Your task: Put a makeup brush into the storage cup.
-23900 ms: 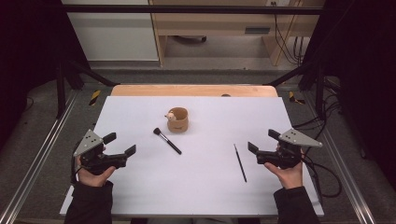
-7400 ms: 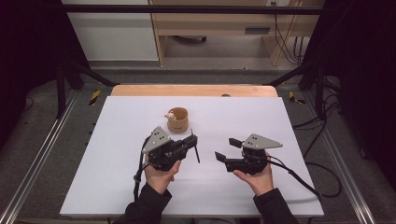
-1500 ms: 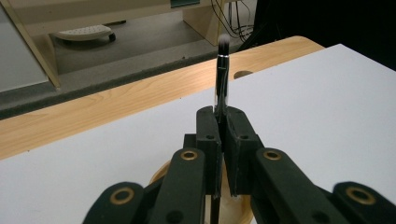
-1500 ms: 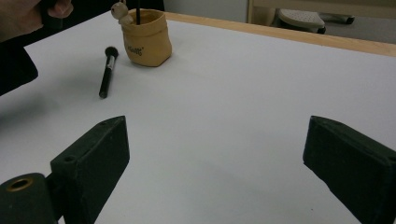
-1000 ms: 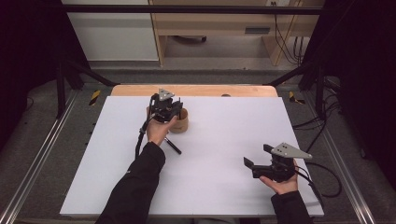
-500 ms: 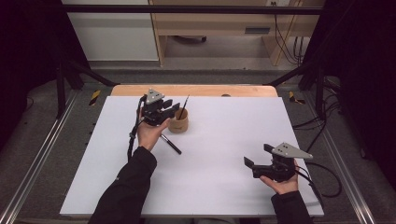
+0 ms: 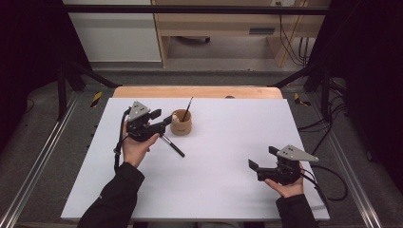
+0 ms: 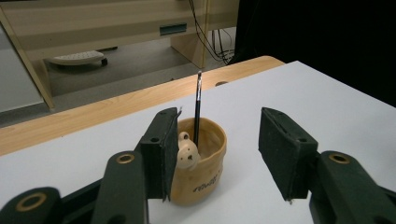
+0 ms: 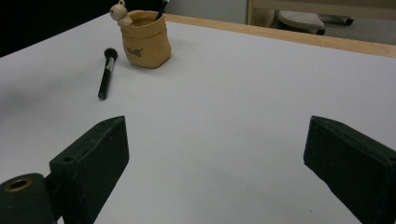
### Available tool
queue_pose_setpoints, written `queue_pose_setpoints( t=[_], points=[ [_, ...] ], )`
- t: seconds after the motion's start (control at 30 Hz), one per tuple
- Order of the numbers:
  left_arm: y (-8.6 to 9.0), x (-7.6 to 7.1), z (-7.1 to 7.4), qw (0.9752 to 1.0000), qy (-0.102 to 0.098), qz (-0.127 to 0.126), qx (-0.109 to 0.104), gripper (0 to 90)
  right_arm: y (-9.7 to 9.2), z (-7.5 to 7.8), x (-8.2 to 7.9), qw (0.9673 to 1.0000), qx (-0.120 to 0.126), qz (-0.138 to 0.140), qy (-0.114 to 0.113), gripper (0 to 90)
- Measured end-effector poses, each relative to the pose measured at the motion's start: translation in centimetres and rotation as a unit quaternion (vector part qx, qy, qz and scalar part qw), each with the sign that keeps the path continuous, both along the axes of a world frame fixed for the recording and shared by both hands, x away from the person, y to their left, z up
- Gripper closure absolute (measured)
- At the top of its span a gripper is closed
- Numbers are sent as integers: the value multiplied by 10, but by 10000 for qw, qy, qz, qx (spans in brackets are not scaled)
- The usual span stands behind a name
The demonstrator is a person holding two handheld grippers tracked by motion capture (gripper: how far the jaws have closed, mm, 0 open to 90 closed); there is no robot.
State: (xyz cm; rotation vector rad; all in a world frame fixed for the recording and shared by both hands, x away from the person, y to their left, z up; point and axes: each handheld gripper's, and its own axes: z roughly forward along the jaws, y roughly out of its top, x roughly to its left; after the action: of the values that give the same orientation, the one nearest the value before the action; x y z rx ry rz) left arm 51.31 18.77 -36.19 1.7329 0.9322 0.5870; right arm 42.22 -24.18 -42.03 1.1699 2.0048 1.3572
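L gripper (image 7: 161, 124) sits just left of the tan cup (image 7: 181, 122); jaws have just been opening, nothing between the pads, so the thin brush (image 7: 187, 109) is released. It stands in the cup, leaning on the far rim, tip up. Thick brush (image 7: 172, 145) lies on the white tabletop (image 7: 228, 190) just in front of the cup, handle toward the near side.

Judged step: L backs off after the drop, then goes for the thick brush. To do well: clear the cup rim w/o nudging it (light, could tip), drop low, grip mid-handle.

R gripper (image 7: 259, 166) well to the near-right of the cup, jaws wide apart, empty.

Hard to see: cup interior and thin brush's lower end hidden; thick brush's bristle end covered by L gripper in high view; print on the cup unreadable.
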Motion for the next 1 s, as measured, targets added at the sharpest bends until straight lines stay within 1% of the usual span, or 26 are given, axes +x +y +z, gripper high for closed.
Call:
queue_pose_setpoints(
  t=[0.23,0.33,0.4,0.5,0.53,0.63,0.7,0.77,0.83,0.87,0.9,0.93,1.0],
  points=[
    [10,-19,-6,10000,-60,-49,21,411,0,0,0,10000,25,-9,-1,73],
    [14,-26,-9,10000,-46,-67,-55,392,0,0,0,10000,9,1,2,73],
    [17,-30,-12,10000,-33,-64,-67,376,0,0,0,10000,15,4,2,73],
    [19,-36,-17,10000,-33,-50,1,354,0,0,0,10000,4,9,-5,73],
    [20,-38,-19,10000,-26,-34,-6,345,0,0,0,10000,-2,3,-2,74],
    [24,-43,-23,10000,19,-36,-70,313,-1,-1,1,10000,-2,-1,2,73],
    [26,-46,-27,10000,27,-9,-26,290,-1,-1,0,10000,15,-11,18,73],
    [27,-49,-30,10000,50,-3,-31,266,-1,-1,0,10000,26,-21,6,73],
    [30,-52,-32,10000,55,-26,-30,261,-1,0,0,10000,49,-26,13,73],
    [32,-53,-34,10000,47,-20,-76,262,-1,0,0,10000,47,-26,11,73],
    [33,-54,-34,9999,71,-47,-102,262,-1,0,0,10000,61,-18,15,73],
    [34,-55,-35,9999,105,-55,-85,258,-1,0,0,10000,60,-13,10,73],
    [37,-58,-35,9999,104,-72,-110,240,-2,0,0,10000,52,-6,-12,73]
  ],
)
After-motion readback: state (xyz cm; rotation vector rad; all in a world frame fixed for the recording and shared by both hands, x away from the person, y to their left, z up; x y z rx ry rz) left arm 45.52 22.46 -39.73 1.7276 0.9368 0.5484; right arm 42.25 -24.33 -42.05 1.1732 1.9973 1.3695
